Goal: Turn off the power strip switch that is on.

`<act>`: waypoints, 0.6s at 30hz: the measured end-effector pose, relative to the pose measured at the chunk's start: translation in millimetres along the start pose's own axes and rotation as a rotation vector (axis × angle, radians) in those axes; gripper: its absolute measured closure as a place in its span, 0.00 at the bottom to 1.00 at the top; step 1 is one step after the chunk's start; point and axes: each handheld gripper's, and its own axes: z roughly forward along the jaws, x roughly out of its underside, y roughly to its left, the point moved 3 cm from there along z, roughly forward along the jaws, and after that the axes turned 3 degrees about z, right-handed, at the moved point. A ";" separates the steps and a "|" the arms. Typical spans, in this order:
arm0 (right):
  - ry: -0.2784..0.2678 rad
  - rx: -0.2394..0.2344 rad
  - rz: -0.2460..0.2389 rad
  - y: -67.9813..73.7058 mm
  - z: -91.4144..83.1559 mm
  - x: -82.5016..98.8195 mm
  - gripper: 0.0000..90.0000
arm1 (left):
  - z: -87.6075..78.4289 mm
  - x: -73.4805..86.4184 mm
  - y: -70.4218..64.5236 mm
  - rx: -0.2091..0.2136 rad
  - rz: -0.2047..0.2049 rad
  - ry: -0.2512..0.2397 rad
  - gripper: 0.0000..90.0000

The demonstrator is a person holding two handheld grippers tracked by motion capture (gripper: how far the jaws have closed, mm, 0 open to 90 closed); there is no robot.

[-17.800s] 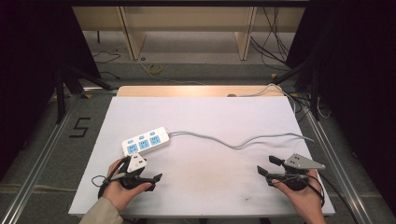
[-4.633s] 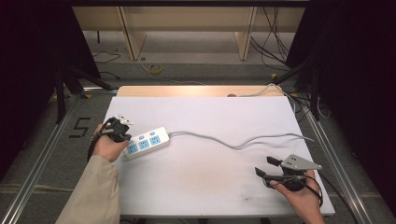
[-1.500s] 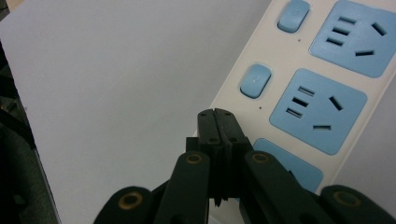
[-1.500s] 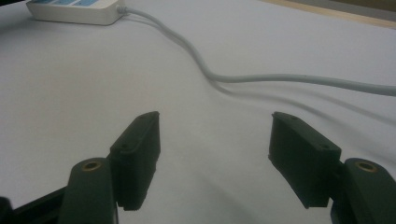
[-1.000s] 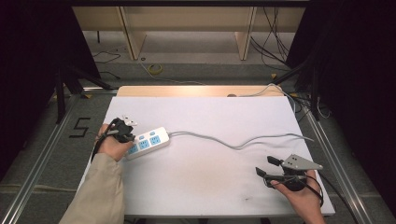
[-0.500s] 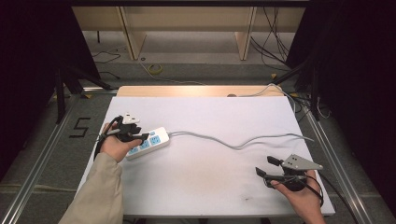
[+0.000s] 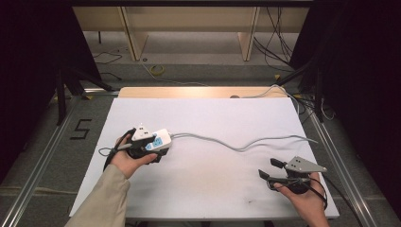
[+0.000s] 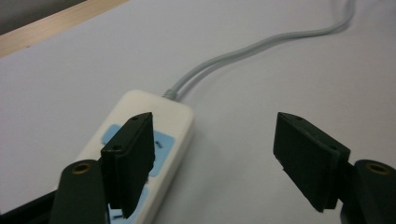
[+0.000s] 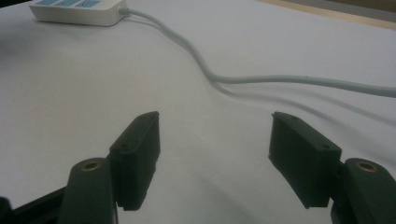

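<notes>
One power strip [image 8: 144, 154] under left tool [image 8: 212, 161]

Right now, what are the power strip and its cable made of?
The power strip looks like hard white plastic: smooth, slightly glossy, rounded corners, with blue socket panels. The cable seems a soft grey rubbery or vinyl jacket, since it lies in loose curves on the table.

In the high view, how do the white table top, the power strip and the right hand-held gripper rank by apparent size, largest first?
1. White table top.
2. Right hand-held gripper and power strip: no ranking, since the left hand-held gripper partly covers the strip.
</notes>
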 end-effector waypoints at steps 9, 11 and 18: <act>-0.005 -0.007 -0.004 0.8 0.2 -0.5 0.38 | -0.7 16.4 -41.7 0.067 0.061 -0.074 0.30; -0.004 -0.008 -0.004 0.7 0.5 -0.3 0.38 | -0.6 21.9 -49.3 0.078 0.066 -0.078 0.30; -0.002 -0.012 -0.007 1.2 0.8 -0.2 0.38 | -0.2 32.9 -59.6 0.070 0.072 -0.079 0.27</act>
